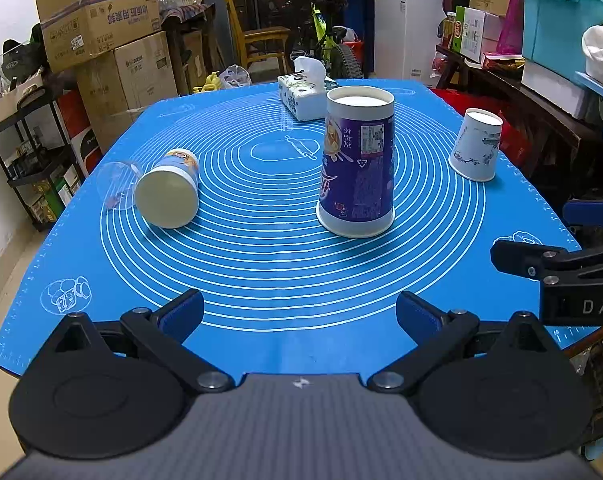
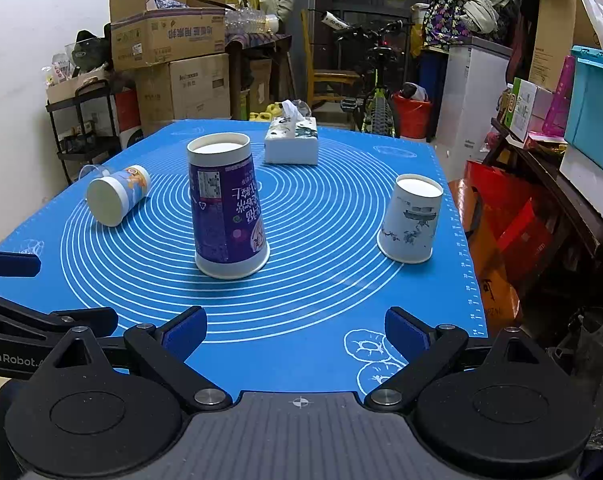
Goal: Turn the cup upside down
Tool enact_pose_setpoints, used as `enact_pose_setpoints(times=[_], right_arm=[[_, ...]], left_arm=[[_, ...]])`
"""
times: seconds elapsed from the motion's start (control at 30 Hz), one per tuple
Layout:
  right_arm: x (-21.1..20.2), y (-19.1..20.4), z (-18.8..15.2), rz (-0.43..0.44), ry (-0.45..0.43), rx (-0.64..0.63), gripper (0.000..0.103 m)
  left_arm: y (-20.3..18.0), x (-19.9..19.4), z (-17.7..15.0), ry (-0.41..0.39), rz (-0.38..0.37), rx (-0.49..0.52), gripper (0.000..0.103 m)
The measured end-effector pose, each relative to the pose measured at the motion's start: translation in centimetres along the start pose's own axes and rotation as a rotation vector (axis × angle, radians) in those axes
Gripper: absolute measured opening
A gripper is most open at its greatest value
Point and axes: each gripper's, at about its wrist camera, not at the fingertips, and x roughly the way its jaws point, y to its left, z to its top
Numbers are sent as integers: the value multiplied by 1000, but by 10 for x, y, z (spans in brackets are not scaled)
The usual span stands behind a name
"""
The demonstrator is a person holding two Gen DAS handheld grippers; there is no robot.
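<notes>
Purple cup [image 1: 357,168]: mouth down on the bench mat [image 1: 261,264], ahead of my left tongs [image 1: 300,312], ahead-left of my right tongs [image 2: 296,330]. White cup [image 2: 411,218]: inverted, right. Small cup [image 1: 169,188]: on its side, left; the left view shows its clear lid. Tissue box [image 2: 291,146]: beyond. Both tongs spread, holding nothing.

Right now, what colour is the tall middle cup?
Purple, white rim at the bottom: tall cup. Right wrist view shows it best.

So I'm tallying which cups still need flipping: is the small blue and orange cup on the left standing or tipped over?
Tipped over. The blue and orange cup lies on its side on the blue mat, its round cream end facing the camera.
</notes>
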Motion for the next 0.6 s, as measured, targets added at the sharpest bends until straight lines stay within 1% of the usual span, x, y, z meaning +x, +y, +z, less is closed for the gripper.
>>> enact_pose_setpoints(times=[0.6], right_arm=[[1,-1,-1,-2,5,1,96]], left_arm=[[0,0,1,0,0,0,101]])
